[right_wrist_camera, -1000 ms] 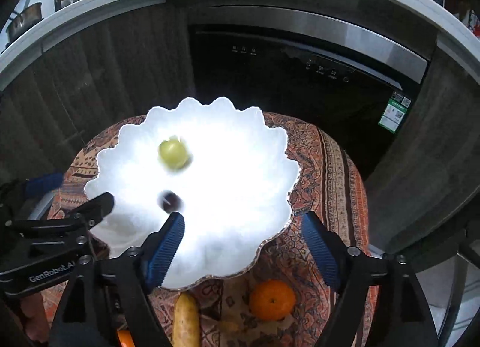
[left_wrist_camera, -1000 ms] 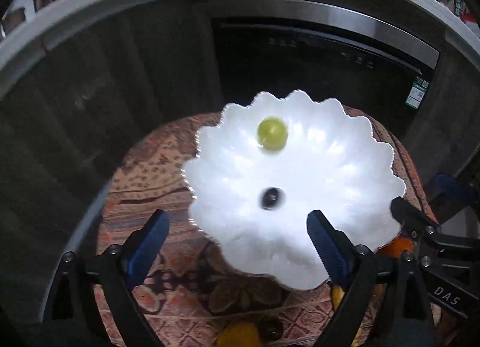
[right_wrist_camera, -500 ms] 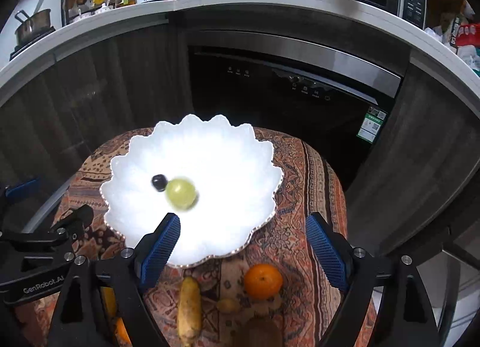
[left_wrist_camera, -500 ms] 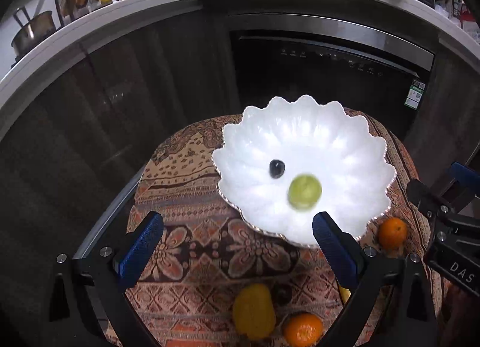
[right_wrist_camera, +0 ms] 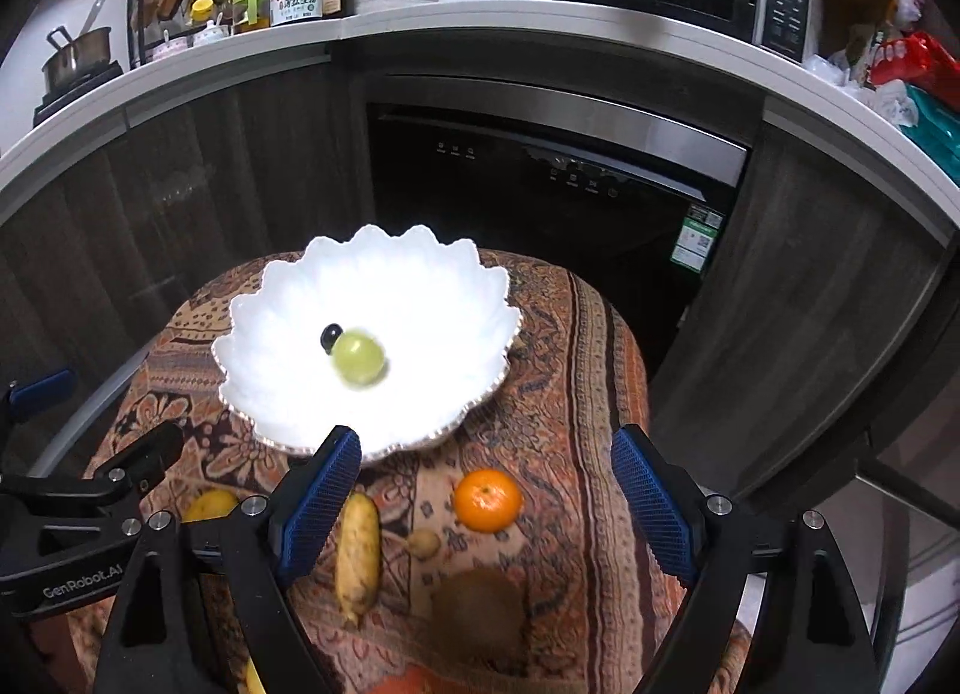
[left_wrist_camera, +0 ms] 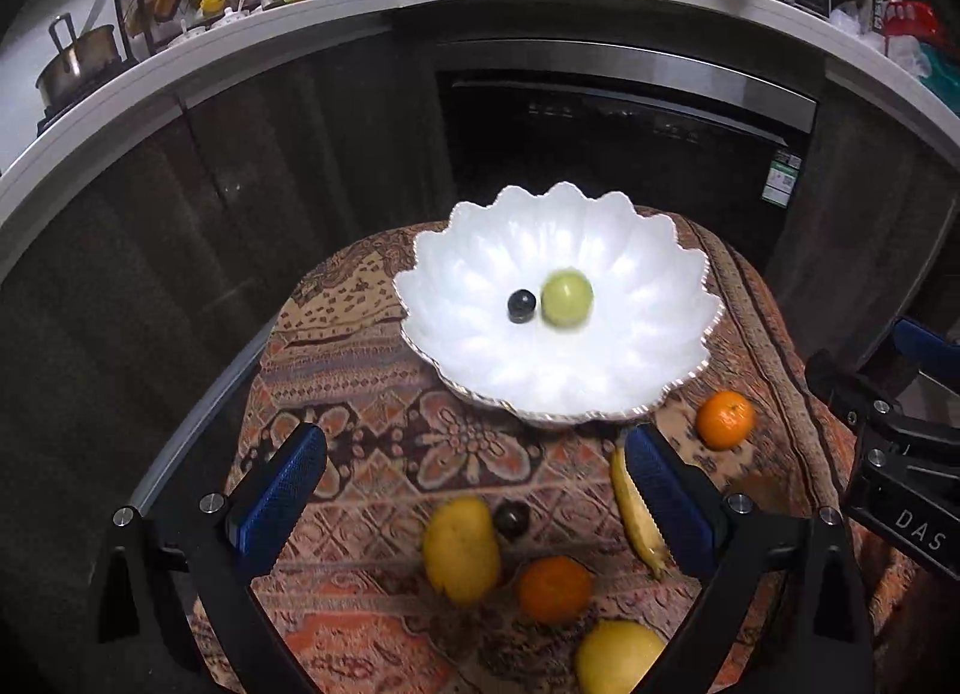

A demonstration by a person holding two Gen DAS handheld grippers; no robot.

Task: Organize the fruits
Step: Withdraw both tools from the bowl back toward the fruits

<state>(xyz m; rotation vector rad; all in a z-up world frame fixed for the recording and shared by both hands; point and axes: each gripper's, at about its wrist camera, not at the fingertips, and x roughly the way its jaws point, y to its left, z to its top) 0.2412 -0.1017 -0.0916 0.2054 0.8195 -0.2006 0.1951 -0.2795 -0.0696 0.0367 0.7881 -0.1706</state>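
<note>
Your left claw (left_wrist_camera: 474,499) is spread wide with nothing between its blue pads, held above the near side of the patterned tabletop (left_wrist_camera: 372,430). Your right claw (right_wrist_camera: 486,505) is likewise spread apart and carries nothing; from the left wrist view it shows only as a black frame at the right edge.

The white scalloped bowl (left_wrist_camera: 630,250) sits toward the far end of the tabletop. It holds two fruits: one green round fruit (left_wrist_camera: 567,298), slightly blurred, and one small dark grape (left_wrist_camera: 521,305) just beside it on its left, so close in the right wrist view that they look to be touching.

Outside the bowl, on the cloth nearer to you, the left wrist view shows six pieces: two oranges, one (left_wrist_camera: 725,419) just off the bowl's right front rim and another (left_wrist_camera: 555,589) nearer the bottom; one banana (left_wrist_camera: 630,505) partly behind your left claw's right pad; one yellow pear-shaped fruit (left_wrist_camera: 461,550); one dark round fruit (left_wrist_camera: 512,520) touching or nearly touching that yellow one; and one round yellow fruit (left_wrist_camera: 618,655) at the lower edge.

The right wrist view adds two more pieces near the banana: one brown fuzzy kiwi (right_wrist_camera: 478,613) and one small tan fruit (right_wrist_camera: 425,543).
</note>
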